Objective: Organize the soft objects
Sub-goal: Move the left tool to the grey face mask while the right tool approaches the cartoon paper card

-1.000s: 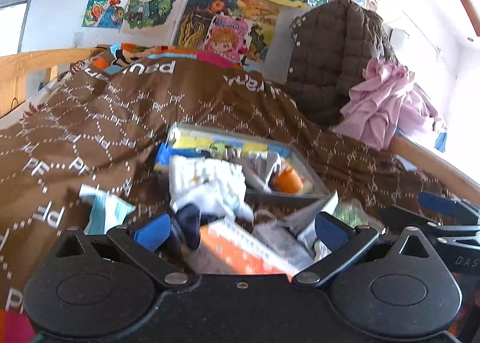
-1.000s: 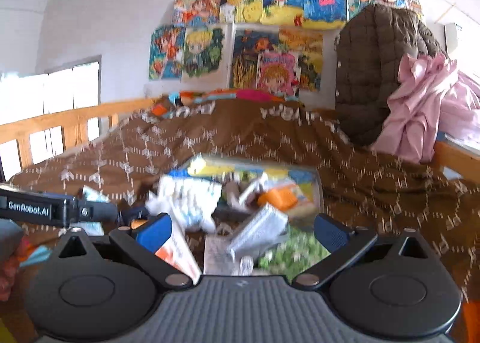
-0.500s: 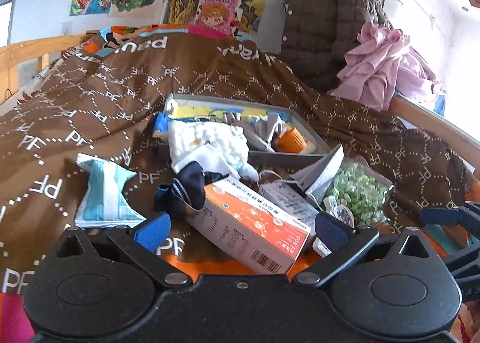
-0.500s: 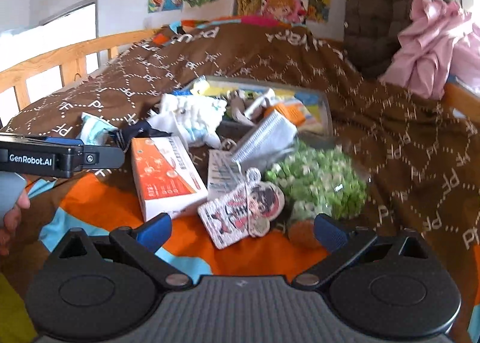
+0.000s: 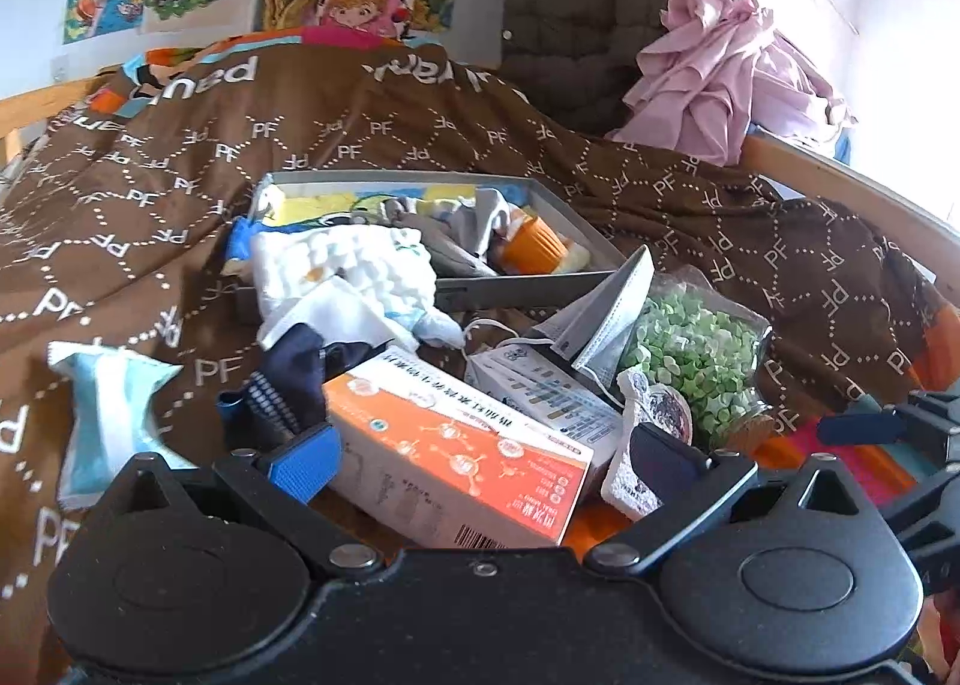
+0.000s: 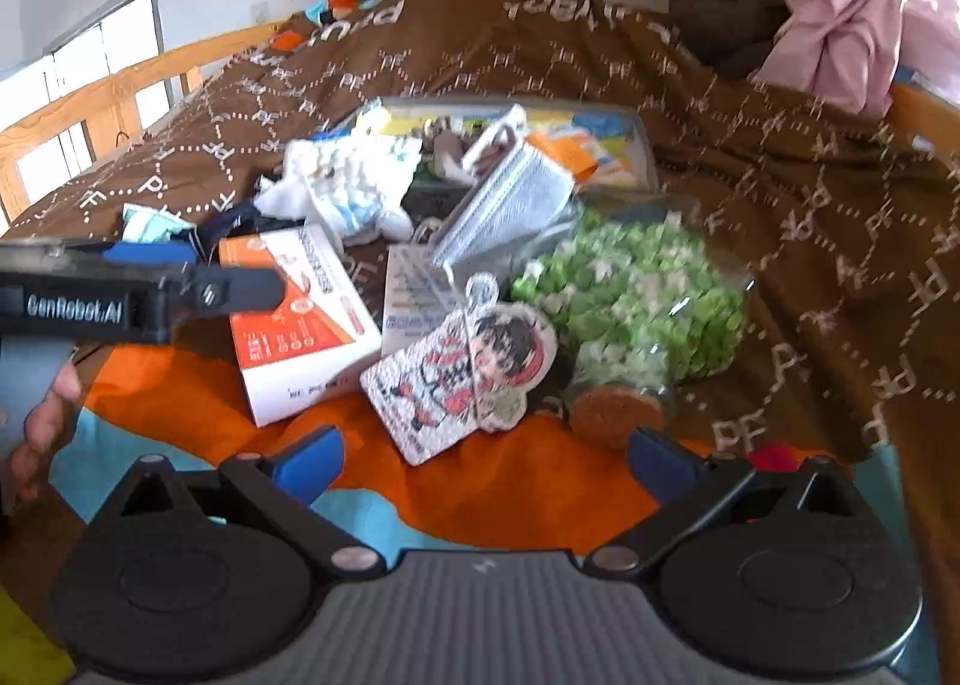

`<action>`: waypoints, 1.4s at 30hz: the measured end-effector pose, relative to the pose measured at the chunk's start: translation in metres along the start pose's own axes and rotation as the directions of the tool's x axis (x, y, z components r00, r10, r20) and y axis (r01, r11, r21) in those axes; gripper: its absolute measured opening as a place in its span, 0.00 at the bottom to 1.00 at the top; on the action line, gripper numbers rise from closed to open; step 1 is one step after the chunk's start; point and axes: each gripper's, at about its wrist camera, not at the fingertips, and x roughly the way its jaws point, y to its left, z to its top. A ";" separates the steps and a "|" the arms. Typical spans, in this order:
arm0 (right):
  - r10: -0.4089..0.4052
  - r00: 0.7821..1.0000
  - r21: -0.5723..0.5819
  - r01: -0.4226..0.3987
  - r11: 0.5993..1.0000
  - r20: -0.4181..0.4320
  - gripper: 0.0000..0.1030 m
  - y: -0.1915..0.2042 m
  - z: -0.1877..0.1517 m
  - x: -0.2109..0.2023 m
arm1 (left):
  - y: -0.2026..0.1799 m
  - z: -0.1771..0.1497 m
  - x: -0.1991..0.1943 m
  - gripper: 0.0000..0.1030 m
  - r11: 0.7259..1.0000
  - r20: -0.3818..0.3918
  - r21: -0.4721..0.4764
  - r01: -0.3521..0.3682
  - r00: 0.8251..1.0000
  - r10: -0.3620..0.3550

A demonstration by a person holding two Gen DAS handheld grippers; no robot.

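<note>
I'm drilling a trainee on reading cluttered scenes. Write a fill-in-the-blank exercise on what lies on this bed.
1. The clear jar of small green paper stars is closed with a round ____ stopper.
2. The white quilted cloth hangs over the near wall of the shallow grey ____.
3. The rectangular medicine box between the left gripper's open fingers is white and ____.
4. The pleated grey face mask leans against the jar's ____ side in the left wrist view.

Missing words: cork; tray; orange; left
</note>
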 end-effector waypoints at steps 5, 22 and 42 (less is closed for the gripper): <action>0.006 1.000 0.003 -0.006 1.000 -0.006 1.00 -0.001 0.000 0.010 | -0.003 0.008 0.013 0.99 0.999 0.020 -0.023 0.028 0.999 -0.028; 0.055 0.998 -0.009 -0.055 0.998 -0.005 0.89 -0.004 0.001 0.030 | -0.035 0.048 0.077 0.99 0.970 -0.037 0.172 0.172 0.985 -0.168; 0.078 0.997 -0.019 -0.079 0.997 -0.024 0.79 0.005 0.001 0.051 | -0.031 0.068 0.134 0.70 0.953 -0.061 0.064 0.295 0.955 -0.291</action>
